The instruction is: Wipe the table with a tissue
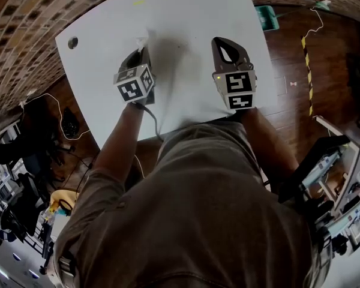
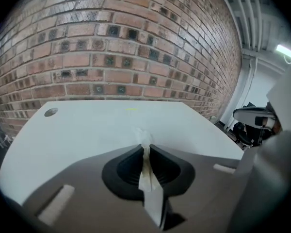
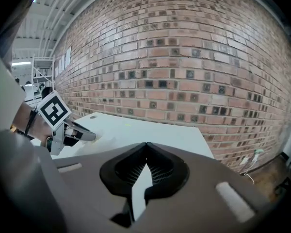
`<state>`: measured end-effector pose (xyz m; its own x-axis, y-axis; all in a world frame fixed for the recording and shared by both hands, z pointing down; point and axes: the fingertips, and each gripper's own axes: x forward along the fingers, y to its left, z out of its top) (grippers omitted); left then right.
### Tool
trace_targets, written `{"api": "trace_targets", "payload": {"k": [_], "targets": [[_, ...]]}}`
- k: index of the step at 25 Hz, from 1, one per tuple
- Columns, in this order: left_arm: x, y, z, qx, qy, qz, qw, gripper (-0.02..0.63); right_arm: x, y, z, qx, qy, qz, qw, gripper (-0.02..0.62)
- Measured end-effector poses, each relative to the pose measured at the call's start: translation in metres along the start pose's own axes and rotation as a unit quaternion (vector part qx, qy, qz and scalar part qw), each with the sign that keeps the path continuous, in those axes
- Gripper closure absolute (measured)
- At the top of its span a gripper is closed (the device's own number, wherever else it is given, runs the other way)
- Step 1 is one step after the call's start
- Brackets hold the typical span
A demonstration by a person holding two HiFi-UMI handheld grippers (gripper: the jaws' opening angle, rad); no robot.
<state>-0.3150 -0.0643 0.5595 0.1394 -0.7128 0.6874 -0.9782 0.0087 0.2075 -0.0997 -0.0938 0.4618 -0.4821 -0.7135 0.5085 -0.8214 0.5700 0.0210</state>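
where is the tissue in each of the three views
Head view: the tissue sits upper left of centre, at the tip of the left gripper.
Left gripper view: it is at bottom centre, pinched between the shut jaws.
Right gripper view: it cannot be told apart from the white table. The left gripper shows at the left.
Shared landmark: the round hole in the table.

Both arms reach forward from the torso, forearms bare. The left forearm point(image 1: 117, 143) angles far and slightly right, and the right forearm point(image 1: 259, 131) runs nearly straight. The left gripper point(image 1: 145, 47) points far, its marker cube near the wrist, and its jaws are pressed together on a tissue point(image 2: 146, 139) that pokes out past the tips. The right gripper point(image 1: 219, 41) sits just beside it to the right, level with it. Its jaws meet at the tips with nothing between them.
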Motion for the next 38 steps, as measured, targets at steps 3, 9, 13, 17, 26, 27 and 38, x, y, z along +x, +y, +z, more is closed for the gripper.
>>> {"api": "trace_targets", "payload": {"k": [3, 9, 13, 17, 26, 27, 38], "targets": [[-0.007, -0.011, 0.0, -0.011, -0.009, 0.007, 0.9999, 0.575, -0.002, -0.008, -0.001, -0.005, -0.005, 0.011, 1.0, 0.581], [-0.023, -0.027, 0.008, -0.014, -0.021, 0.05, 0.9984, 0.575, -0.002, -0.025, 0.0, -0.011, -0.016, 0.054, 0.998, 0.581], [-0.023, -0.043, 0.001, -0.022, -0.018, 0.073, 0.9969, 0.575, 0.002, -0.045, -0.005, -0.006, -0.019, 0.072, 0.997, 0.581], [-0.029, -0.05, -0.002, -0.027, -0.021, 0.089, 0.9954, 0.575, 0.002, -0.046, -0.012, -0.007, -0.013, 0.093, 0.996, 0.581], [-0.006, -0.059, -0.015, -0.036, 0.005, 0.084, 0.9958, 0.575, 0.011, -0.052, -0.027, -0.005, 0.01, 0.104, 0.994, 0.581], [-0.003, -0.057, -0.015, -0.036, 0.008, 0.083, 0.9959, 0.575, 0.012, -0.051, -0.029, -0.005, 0.013, 0.105, 0.994, 0.581], [0.019, -0.055, -0.041, 0.008, 0.077, 0.088, 0.9931, 0.575, 0.019, -0.051, -0.039, 0.002, 0.026, 0.106, 0.994, 0.581]]}}
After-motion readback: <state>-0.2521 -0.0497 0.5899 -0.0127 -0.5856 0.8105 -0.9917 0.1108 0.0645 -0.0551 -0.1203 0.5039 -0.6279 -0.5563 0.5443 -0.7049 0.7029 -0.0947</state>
